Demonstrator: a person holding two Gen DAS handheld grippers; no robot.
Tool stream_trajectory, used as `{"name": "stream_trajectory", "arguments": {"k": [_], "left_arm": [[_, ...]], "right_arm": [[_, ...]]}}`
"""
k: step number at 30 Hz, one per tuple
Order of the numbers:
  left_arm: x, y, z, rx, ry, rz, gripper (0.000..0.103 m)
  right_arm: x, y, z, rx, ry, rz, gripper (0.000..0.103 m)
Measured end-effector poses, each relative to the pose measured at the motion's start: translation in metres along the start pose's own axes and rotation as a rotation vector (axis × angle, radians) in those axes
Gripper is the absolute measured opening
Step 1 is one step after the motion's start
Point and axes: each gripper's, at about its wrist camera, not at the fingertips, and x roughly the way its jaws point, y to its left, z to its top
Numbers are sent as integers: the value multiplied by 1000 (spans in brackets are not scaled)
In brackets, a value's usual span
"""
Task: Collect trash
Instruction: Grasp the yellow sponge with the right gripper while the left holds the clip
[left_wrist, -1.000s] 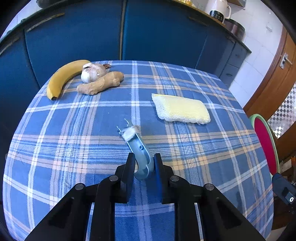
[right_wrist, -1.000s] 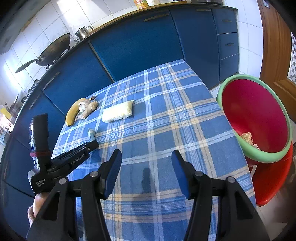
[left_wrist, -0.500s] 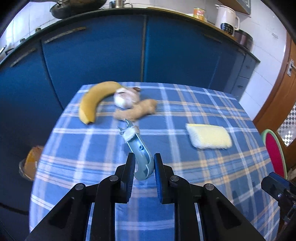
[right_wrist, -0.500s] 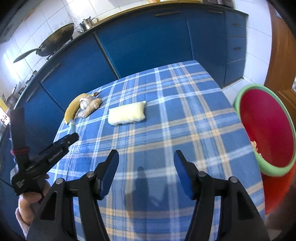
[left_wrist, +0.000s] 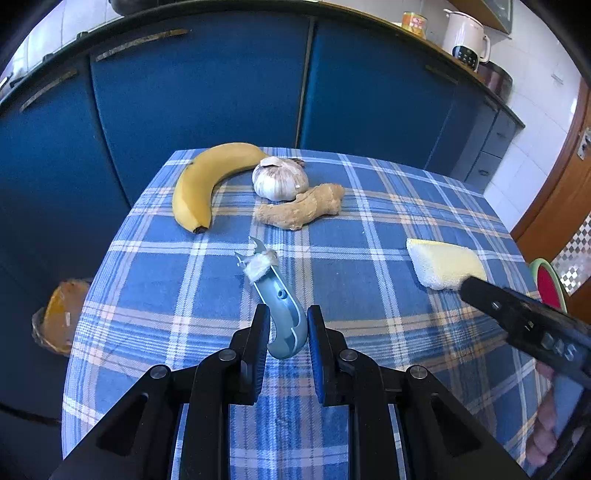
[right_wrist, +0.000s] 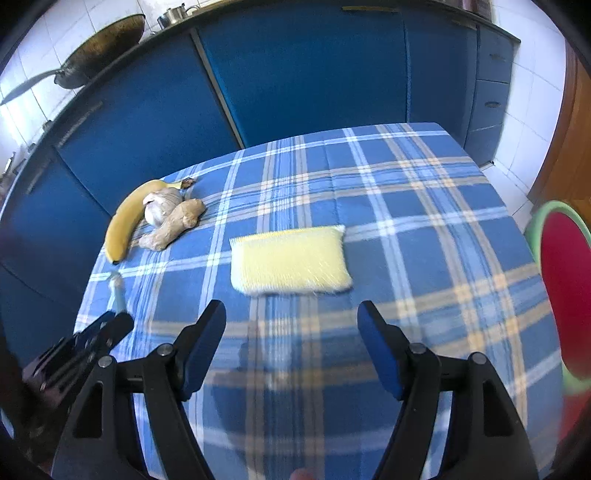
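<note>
— Over the near side of the blue plaid tablecloth (left_wrist: 369, 280), what has the left gripper (left_wrist: 286, 347) got?

— Its two black fingers are closed on a curved pale-blue plastic piece with a white fluffy tuft at its tip (left_wrist: 275, 295); the piece sticks forward above the cloth. I can't tell what it is, and its lower end is hidden between the pads.

— And the right gripper (right_wrist: 291, 347)?

— Spread wide, holding nothing, just short of a flat pale-yellow rectangular sponge (right_wrist: 290, 260), which looks blurred. From the left camera that gripper covers the sponge's near corner.

— Farther out?

— A yellow banana (left_wrist: 207, 182), a white garlic bulb (left_wrist: 280, 179) and a knobbly beige ginger root (left_wrist: 301, 208) clustered at the far left corner, garlic touching ginger. Bare cloth lies between them and the grippers.

— The edges?

— Blue cabinet doors (left_wrist: 203, 99) stand behind the far edge. Off the right side, a red basin with a green rim (right_wrist: 563, 295), cut off by the frame.
</note>
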Motion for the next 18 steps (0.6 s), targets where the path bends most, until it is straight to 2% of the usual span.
{"name": "stream_trajectory", "arguments": {"k": [4, 7, 15, 18], "left_arm": [[-2, 8, 0, 3, 2, 0, 21], [-2, 18, 1, -32, 3, -4, 21], [1, 34, 1, -102, 17, -66, 21], [1, 34, 1, -102, 16, -79, 21]], "right_arm": [[12, 12, 9, -6, 6, -23, 79], [21, 22, 15, -33, 9, -58, 80], [40, 39, 21, -125, 28, -177, 80], [43, 37, 21, -121, 49, -174, 80]]}}
